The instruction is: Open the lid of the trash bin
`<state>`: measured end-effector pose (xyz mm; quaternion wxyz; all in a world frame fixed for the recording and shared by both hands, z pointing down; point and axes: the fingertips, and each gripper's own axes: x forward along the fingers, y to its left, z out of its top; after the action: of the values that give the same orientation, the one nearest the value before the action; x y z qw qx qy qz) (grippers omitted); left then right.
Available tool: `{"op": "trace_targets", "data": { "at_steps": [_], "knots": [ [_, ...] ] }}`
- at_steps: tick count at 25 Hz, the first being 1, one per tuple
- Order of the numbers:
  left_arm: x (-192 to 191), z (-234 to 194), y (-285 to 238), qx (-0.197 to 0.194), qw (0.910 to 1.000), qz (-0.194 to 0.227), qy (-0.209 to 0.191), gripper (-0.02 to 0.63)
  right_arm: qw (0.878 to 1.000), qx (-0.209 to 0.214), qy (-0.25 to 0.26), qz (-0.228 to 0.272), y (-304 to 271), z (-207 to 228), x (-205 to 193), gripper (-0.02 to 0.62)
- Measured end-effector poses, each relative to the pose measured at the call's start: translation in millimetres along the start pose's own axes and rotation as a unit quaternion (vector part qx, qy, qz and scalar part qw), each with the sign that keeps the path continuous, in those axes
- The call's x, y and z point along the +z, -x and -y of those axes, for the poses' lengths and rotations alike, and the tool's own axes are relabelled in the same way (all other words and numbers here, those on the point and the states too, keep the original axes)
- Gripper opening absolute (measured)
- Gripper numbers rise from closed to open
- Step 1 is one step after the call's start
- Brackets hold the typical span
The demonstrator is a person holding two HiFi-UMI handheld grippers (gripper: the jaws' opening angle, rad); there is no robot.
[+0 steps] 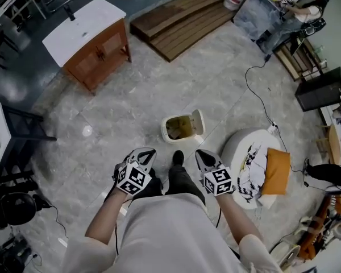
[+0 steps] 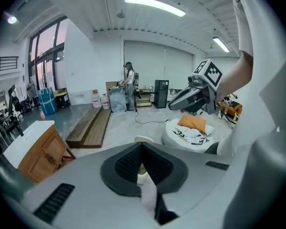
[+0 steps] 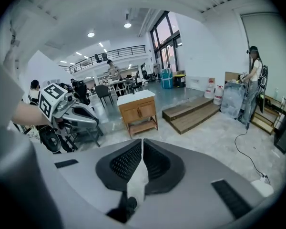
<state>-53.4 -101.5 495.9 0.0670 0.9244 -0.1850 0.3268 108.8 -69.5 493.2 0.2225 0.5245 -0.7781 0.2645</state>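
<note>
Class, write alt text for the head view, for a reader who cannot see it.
A small white trash bin stands on the marble floor with its lid tipped open. Nearer the camera, the person holds the left gripper and right gripper shut and empty.

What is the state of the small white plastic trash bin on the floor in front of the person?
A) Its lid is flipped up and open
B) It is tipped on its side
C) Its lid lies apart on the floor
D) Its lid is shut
A: in the head view the small white plastic trash bin shows its inside, with its lid raised at its right edge.
</note>
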Motion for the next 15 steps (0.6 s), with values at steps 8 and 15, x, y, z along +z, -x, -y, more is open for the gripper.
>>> {"op": "trace_targets", "data": {
  "at_steps": [8, 15],
  "knots": [
    [24, 13, 36, 0.0, 0.999, 0.042, 0.016, 0.017, 0.999, -0.025, 0.007, 0.037, 43, -17, 10, 0.035],
    [53, 15, 56, 0.028, 0.9939, 0.096, 0.047, 0.018, 0.997, -0.025, 0.053, 0.05, 77, -4, 26, 0.035]
  ]
}}
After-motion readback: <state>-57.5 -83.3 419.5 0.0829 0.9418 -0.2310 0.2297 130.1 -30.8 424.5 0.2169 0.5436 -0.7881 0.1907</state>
